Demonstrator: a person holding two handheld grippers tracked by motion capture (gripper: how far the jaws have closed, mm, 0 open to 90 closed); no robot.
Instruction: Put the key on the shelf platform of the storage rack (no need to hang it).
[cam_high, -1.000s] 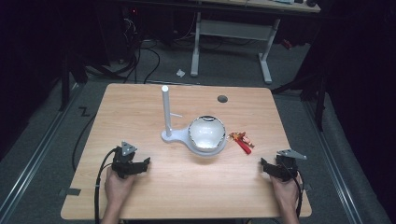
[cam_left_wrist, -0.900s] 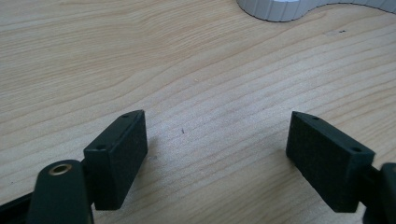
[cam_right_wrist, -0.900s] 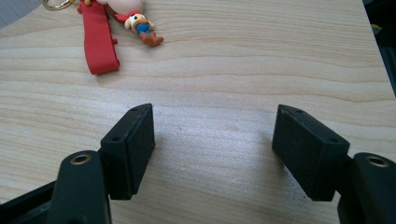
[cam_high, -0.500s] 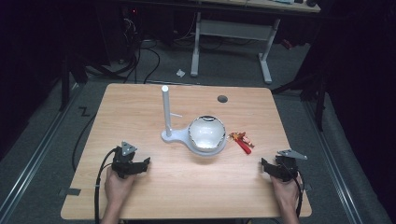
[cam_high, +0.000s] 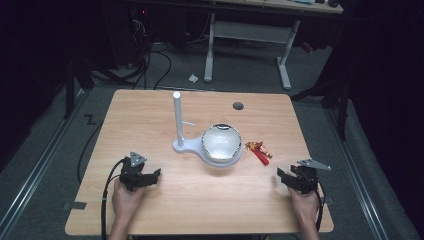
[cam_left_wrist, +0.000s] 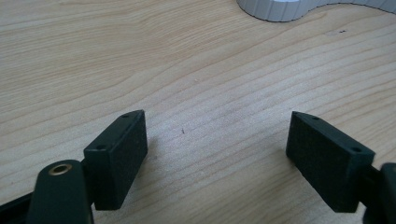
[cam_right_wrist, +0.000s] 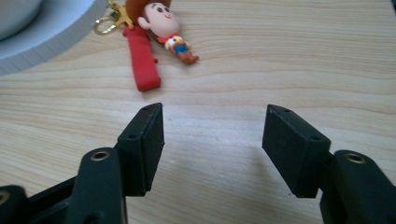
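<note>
A: What is the state of the right gripper (cam_right_wrist: 212, 135)?
B: Its 2 jaws stand apart over bare table (cam_high: 200, 200); they have just been closing, with nothing between them.
A: And the left gripper (cam_left_wrist: 215, 140)?
B: Open, empty, resting near the table's front edge.
A: Where is the keychain figure (cam_right_wrist: 161, 28)?
B: It lies ahead of the right gripper, just beside the white stand's base (cam_high: 220, 157).

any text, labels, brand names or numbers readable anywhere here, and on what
None can be read.
Keychain figure with red strap: a painted face and outfit, no lettering.
White stand and bowl: plain, no marks.
Left gripper and right gripper: black jaws with screw holes, no label.
Table: bare wood grain, no sign.
</note>
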